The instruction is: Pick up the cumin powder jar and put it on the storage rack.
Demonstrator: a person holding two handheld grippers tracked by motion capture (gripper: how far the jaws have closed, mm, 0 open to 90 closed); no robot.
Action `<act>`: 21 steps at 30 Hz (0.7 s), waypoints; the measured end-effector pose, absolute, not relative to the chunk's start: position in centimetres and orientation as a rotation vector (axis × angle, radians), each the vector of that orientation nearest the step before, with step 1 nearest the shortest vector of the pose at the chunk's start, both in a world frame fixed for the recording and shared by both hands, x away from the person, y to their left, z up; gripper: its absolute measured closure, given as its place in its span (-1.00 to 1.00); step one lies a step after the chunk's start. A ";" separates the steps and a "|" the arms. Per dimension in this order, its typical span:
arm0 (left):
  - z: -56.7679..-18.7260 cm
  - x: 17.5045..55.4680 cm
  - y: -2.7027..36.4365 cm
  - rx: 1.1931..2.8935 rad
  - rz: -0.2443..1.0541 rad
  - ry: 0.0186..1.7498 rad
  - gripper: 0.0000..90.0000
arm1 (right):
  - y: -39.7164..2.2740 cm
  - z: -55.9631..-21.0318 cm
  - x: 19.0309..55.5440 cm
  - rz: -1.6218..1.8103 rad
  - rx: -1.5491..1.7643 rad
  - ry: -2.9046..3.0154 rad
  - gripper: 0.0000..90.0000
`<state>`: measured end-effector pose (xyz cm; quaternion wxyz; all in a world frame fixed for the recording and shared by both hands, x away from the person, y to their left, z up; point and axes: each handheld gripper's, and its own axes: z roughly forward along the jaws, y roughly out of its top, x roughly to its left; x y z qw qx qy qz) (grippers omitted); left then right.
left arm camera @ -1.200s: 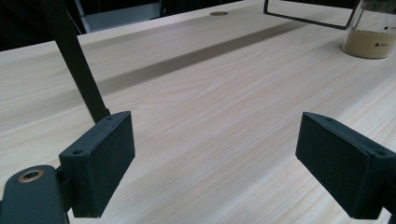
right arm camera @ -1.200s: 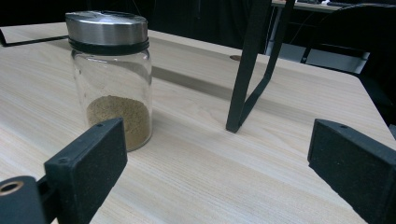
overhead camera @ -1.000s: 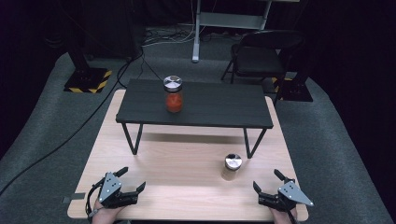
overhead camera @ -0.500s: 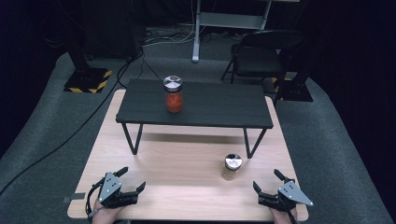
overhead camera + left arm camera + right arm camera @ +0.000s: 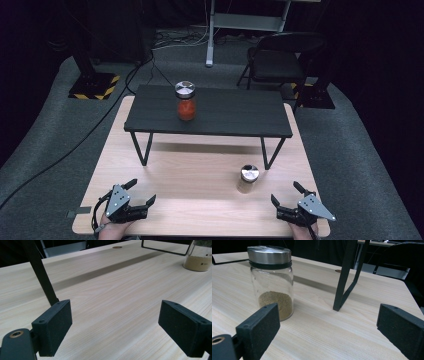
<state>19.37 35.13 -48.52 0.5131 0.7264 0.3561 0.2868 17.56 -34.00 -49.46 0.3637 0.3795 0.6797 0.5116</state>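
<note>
Wooden table, pale grain, seen from above w/ grey carpet around it. Black bench standing across far half of table on thin bent legs; one leg close in right gripper view, approx. upright, foot on the wood. Folding chair on floor beyond bench. Jar w/ red contents, metal lid, upright on bench top, left of centre. Jar w/ tan powder, metal lid, upright on table in front of bench, near right front leg; same jar at left in right gripper view, powder filling approx. bottom third, and at top right corner of left gripper view. Left gripper at near left edge of table, jaws wide apart, bare wood between them, well apart from both jars. Right gripper at near right edge, jaws likewise spread, nothing between pads; tan-powder jar near, ahead and to its left, not touching. Hands partly visible at bottom edge behind each gripper.
</note>
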 end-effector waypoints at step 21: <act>-48.4 19.5 35.1 1.753 0.687 0.857 -0.74 | -34.2 -49.6 17.5 1.329 0.960 1.750 -0.92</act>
